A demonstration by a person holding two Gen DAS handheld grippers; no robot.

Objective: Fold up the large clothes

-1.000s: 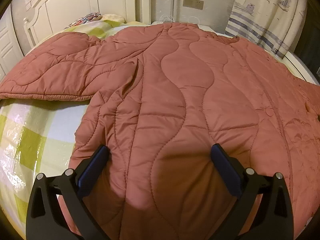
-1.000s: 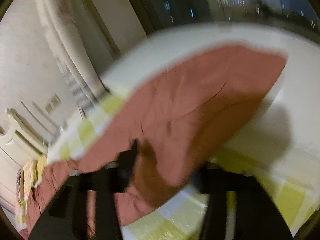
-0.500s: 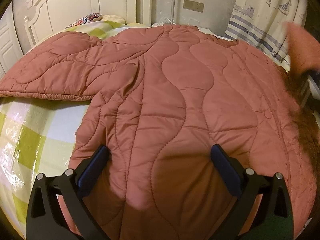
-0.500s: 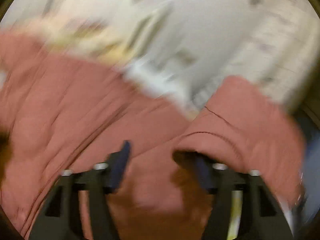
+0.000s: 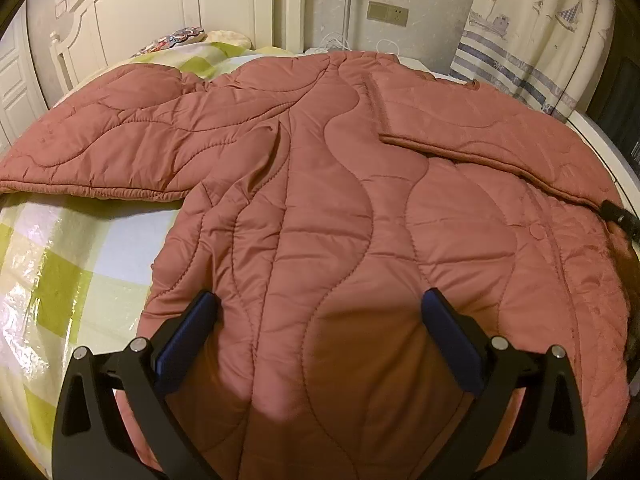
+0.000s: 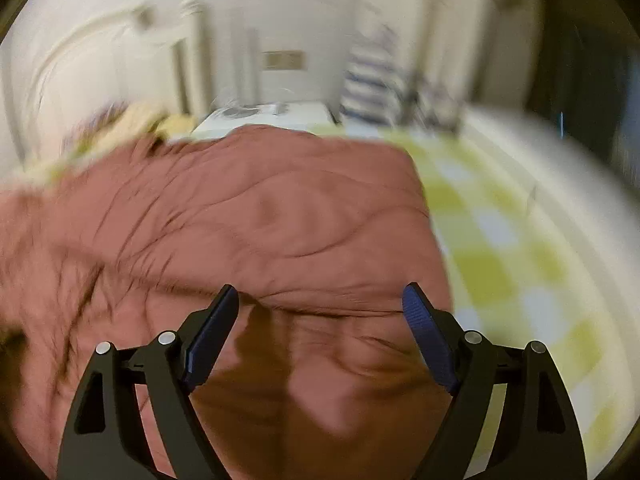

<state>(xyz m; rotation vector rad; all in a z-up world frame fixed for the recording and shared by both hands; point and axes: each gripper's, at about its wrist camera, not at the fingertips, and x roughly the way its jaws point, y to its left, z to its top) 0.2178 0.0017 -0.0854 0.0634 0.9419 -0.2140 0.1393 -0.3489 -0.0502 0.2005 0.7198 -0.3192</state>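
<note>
A large dusty-pink quilted jacket (image 5: pixel 312 208) lies spread on the bed. Its left sleeve (image 5: pixel 104 148) stretches out to the left. Its right sleeve (image 5: pixel 472 132) lies folded across the body. My left gripper (image 5: pixel 320 312) is open and empty, hovering over the jacket's lower middle. My right gripper (image 6: pixel 320 304) is open and empty above the jacket (image 6: pixel 240 216) near its right edge; this view is blurred. A dark part of the right gripper (image 5: pixel 618 216) shows at the right edge of the left wrist view.
The bed has a green and white checked sheet (image 5: pixel 60 264), also seen on the right (image 6: pixel 500 240). A white headboard (image 5: pixel 160 12) and pillows (image 5: pixel 192 38) stand at the back left. A striped curtain (image 5: pixel 532 40) hangs at the back right.
My right gripper carried the right sleeve over the jacket's body, opened and let it go. The sleeve now lies folded across the body. My left gripper has not moved.
</note>
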